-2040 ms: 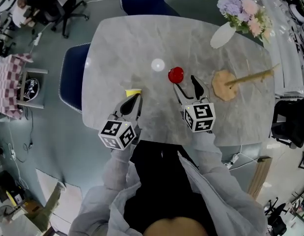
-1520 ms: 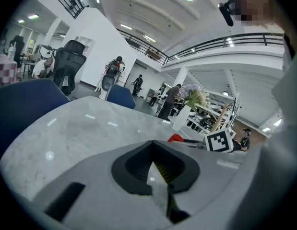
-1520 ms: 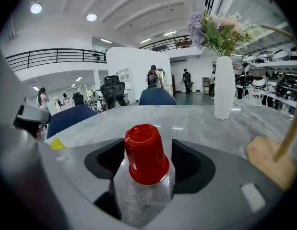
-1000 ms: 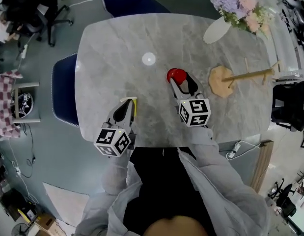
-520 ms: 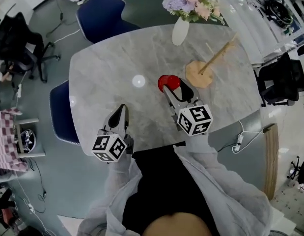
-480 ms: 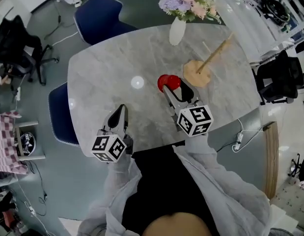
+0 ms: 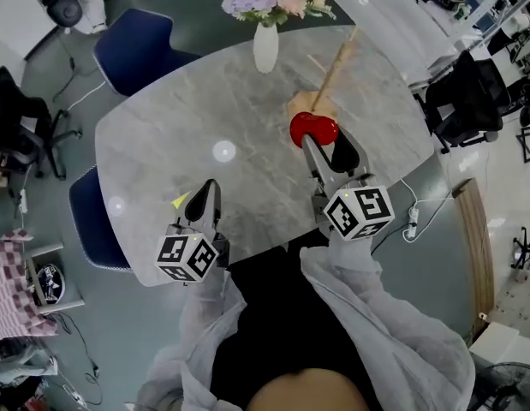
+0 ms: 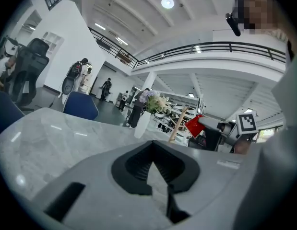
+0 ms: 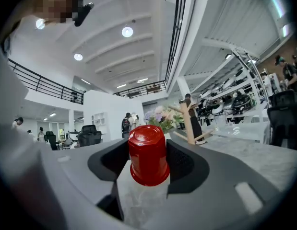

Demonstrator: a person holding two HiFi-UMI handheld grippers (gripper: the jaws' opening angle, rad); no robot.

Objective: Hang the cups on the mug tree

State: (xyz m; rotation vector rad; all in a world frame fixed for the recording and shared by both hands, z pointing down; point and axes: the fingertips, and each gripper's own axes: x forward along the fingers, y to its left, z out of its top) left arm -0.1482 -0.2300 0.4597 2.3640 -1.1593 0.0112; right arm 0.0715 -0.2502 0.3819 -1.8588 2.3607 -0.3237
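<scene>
The right gripper (image 7: 327,148) is clamped on a glossy red plastic cup (image 9: 148,155), one jaw pressing each side of it. The cup hangs above the grey marble-topped table (image 7: 179,110), just on the person's side of the wooden mug tree (image 7: 335,58) and overlapping its round base in the head view. The left gripper (image 7: 206,193) has its jaws together with nothing between them and sits well apart from the tree, towards the table's near edge. A white vase of pastel flowers (image 7: 265,48) stands near the tree.
</scene>
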